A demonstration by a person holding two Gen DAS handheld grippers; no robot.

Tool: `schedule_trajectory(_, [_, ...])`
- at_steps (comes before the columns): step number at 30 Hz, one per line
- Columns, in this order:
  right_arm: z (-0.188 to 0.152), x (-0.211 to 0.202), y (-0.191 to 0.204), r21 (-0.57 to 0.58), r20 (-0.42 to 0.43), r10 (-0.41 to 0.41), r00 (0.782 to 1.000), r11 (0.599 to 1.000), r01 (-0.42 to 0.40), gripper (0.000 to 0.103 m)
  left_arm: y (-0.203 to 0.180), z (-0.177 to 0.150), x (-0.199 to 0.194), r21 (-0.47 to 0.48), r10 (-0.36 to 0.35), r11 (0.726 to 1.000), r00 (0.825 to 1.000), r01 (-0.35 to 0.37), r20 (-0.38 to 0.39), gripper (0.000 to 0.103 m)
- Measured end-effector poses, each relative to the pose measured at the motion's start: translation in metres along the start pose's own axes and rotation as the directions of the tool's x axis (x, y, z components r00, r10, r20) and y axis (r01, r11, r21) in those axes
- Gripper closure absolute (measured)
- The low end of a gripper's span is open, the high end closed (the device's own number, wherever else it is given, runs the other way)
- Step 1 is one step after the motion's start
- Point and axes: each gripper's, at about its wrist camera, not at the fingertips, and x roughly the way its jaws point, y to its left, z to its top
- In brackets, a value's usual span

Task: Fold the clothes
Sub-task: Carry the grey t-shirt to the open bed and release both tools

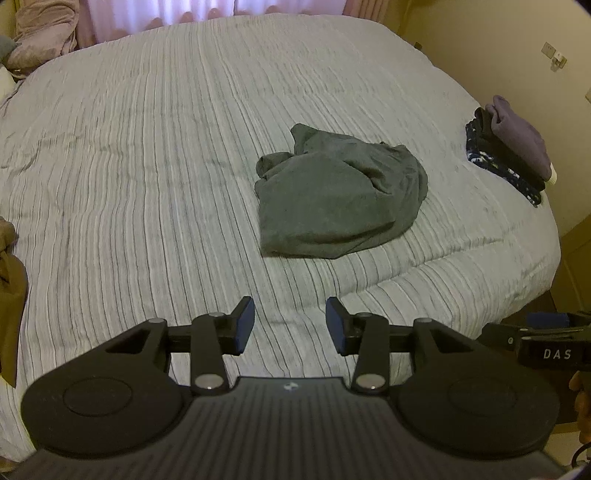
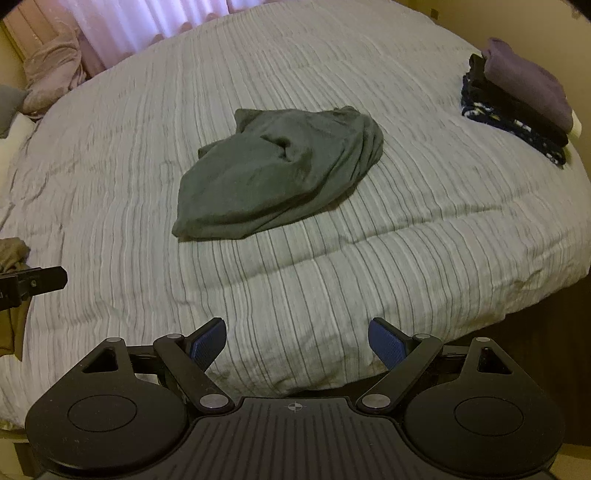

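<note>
While both tools hang over the near edge of the bed (image 1: 147, 155), nothing sits between either pair of pads

Left tool (image 1: 290, 325): jaws apart, moderate gap, empty, only striped cover behind them. Blue pads (image 1: 245, 325) face each other, clear of any cloth

Right tool (image 2: 297, 343): jaws spread wide, wider than the left, also empty. Its pads (image 2: 388, 347) hang over the cover's front edge

Grey garment (image 2: 277, 173): crumpled heap on the bed, mid-cover, unfolded, lying loose with folds bunched toward its far right side. Well ahead of both tools, touching neither. From the left view it sits ahead and right of the tool; from the right view, ahead and left

Folded stack (image 2: 517, 103): at the bed's far right edge, purple piece on top, black under it, dark patterned one at the bottom. Well apart from the grey garment

Pink pillows (image 1: 44, 40) at the far left by the curtain (image 2: 140, 26). Brown cloth (image 1: 11, 295) at the left edge of frame, near the bed side; can't tell what it is

Right tool's body shows at the right edge of the left view, left tool's at the left edge of the right view
</note>
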Motion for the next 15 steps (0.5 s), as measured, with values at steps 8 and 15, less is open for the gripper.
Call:
schedule_trajectory(8, [0.014, 0.011, 0.004, -0.034, -0.004, -0.004, 1.000, 0.999, 0.004, 0.016, 0.009, 0.004, 0.009, -0.038, 0.014, 0.999, 1.000, -0.015, -0.009, 0.064])
schedule_trajectory(15, [0.040, 0.022, -0.003, -0.077, -0.002, 0.008, 1.000, 0.997, -0.008, 0.016, 0.005, 0.021, 0.023, -0.071, 0.045, 0.996, 0.999, -0.046, -0.016, 0.064])
